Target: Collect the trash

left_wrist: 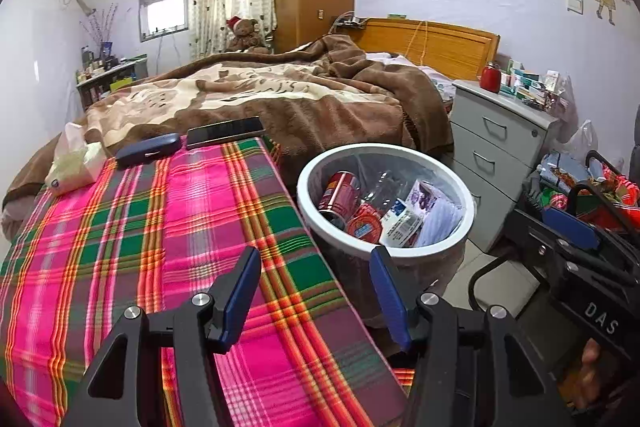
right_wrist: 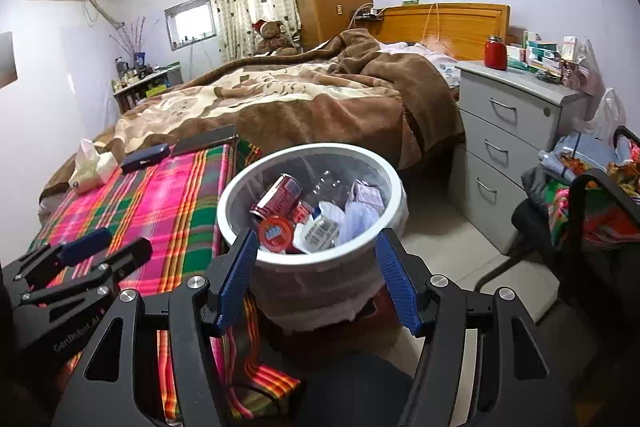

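Note:
A white-rimmed trash bin [left_wrist: 470, 215] [right_wrist: 236, 187] with a clear liner stands beside the plaid-covered table [left_wrist: 160, 227] [right_wrist: 160, 195]. In it lie a red can [left_wrist: 340, 191] [right_wrist: 280, 193], a red lid [right_wrist: 275, 230], a clear plastic bottle, white wrappers [left_wrist: 400, 223] [right_wrist: 320, 227] and a purple packet [right_wrist: 366, 193]. My left gripper [left_wrist: 316, 287] is open and empty over the table's right edge, beside the bin. My right gripper [right_wrist: 318, 275] is open and empty just in front of the bin. The left gripper also shows in the right wrist view [right_wrist: 108, 247], and the right gripper in the left wrist view [left_wrist: 576, 223].
A phone [left_wrist: 224, 131], a dark glasses case [left_wrist: 148, 149] and a tissue pack [left_wrist: 72, 163] lie at the table's far end. A bed with a brown blanket [left_wrist: 280, 95] is behind. A grey drawer unit [left_wrist: 500, 147] and a cluttered chair [right_wrist: 580, 207] stand to the right.

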`<state>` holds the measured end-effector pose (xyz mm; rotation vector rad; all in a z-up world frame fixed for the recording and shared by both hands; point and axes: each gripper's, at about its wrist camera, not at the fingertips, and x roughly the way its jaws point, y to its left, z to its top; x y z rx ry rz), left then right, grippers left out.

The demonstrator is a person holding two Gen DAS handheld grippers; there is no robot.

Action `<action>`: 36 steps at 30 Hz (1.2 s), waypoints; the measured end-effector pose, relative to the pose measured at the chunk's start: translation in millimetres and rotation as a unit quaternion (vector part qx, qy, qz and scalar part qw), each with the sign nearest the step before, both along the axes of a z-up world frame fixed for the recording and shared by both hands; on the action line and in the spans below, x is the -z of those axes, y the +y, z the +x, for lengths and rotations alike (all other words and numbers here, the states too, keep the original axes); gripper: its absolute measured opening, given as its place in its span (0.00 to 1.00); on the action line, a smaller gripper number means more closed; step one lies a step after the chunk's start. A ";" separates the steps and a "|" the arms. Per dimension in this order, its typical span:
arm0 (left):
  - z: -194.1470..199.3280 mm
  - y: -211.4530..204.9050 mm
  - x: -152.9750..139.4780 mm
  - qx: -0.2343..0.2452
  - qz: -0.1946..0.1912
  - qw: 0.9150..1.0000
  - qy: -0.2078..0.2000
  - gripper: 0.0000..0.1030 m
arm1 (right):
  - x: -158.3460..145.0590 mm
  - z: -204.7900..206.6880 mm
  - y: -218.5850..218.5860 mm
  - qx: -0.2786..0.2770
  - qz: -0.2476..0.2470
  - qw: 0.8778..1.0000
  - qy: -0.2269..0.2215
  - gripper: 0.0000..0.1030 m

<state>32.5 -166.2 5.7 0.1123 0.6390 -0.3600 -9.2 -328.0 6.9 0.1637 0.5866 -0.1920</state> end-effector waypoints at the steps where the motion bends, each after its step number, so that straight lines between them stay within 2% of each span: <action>1: -1.5 1.2 0.5 -0.003 0.001 1.000 -0.001 0.55 | 0.8 -0.1 1.0 -0.002 0.001 1.000 0.002 0.61; 13: -12.1 13.3 -0.2 -0.022 -0.006 1.000 -0.010 0.55 | 3.7 -10.8 15.1 -0.014 0.002 1.000 -0.003 0.61; 36: -16.9 14.9 -2.3 -0.027 -0.010 1.000 -0.008 0.55 | 2.2 -14.4 19.7 -0.012 0.003 1.000 -0.002 0.61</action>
